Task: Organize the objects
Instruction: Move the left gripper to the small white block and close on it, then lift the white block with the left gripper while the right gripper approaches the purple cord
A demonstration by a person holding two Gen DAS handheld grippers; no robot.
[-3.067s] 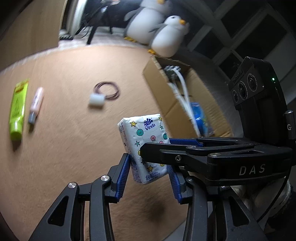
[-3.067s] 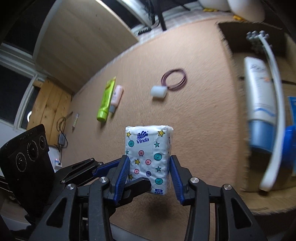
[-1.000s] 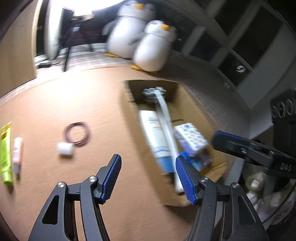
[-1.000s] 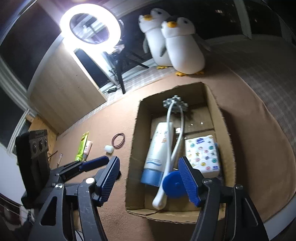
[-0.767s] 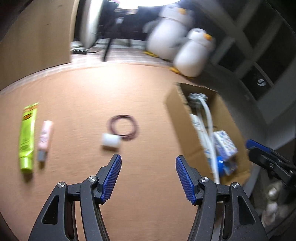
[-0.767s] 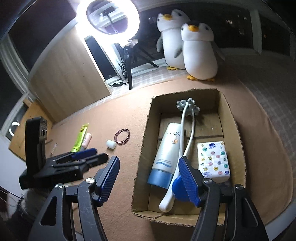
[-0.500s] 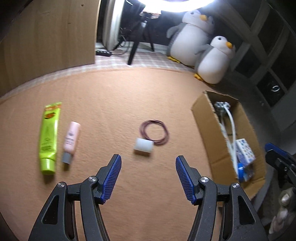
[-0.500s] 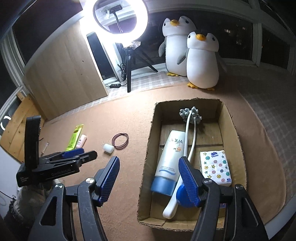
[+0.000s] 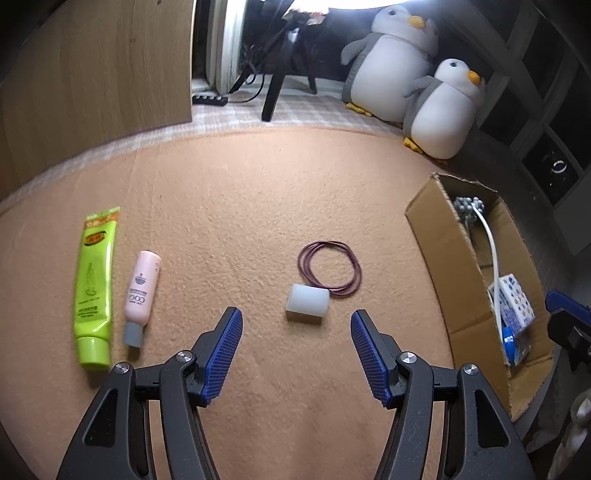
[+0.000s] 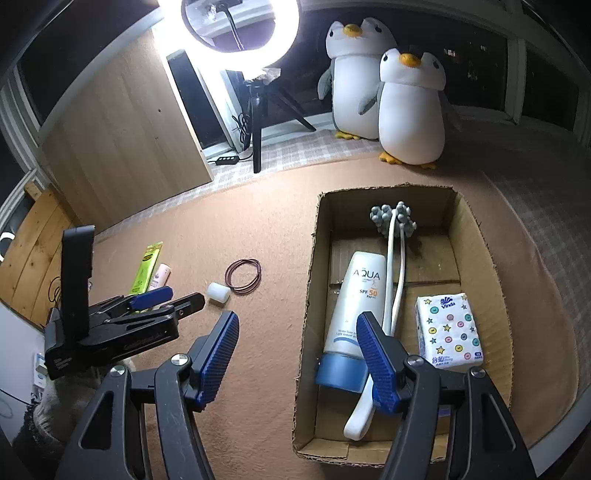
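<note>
We are working over a tan carpet (image 9: 258,192) with a wooden panel (image 9: 96,74) and two plush penguins (image 10: 410,107) standing at its far edge beside a lit ring light (image 10: 240,22) on a tripod. At the right, an open cardboard box (image 10: 476,236) is sitting on the carpet, and it is holding a white sunscreen tube (image 10: 358,306) with a blue cap, a long white massager (image 10: 395,277) lying beside it with its grey knobbed head at the far end, and a patterned tissue pack (image 10: 448,330) lying flat in the near right part. We are holding our left gripper (image 9: 297,350) released, nothing between its blue pads, above the carpet just near of a small white cylinder (image 9: 307,305). That cylinder is lying just beside a coil of dark red rubber bands (image 9: 330,269), which sits on its far right. Well to the left, a green tube (image 9: 93,291) and a smaller pink bottle (image 9: 140,295) are lying side by side, caps toward us. We are holding our right gripper (image 10: 295,354) released too, empty, hanging over the box's near left wall.
</note>
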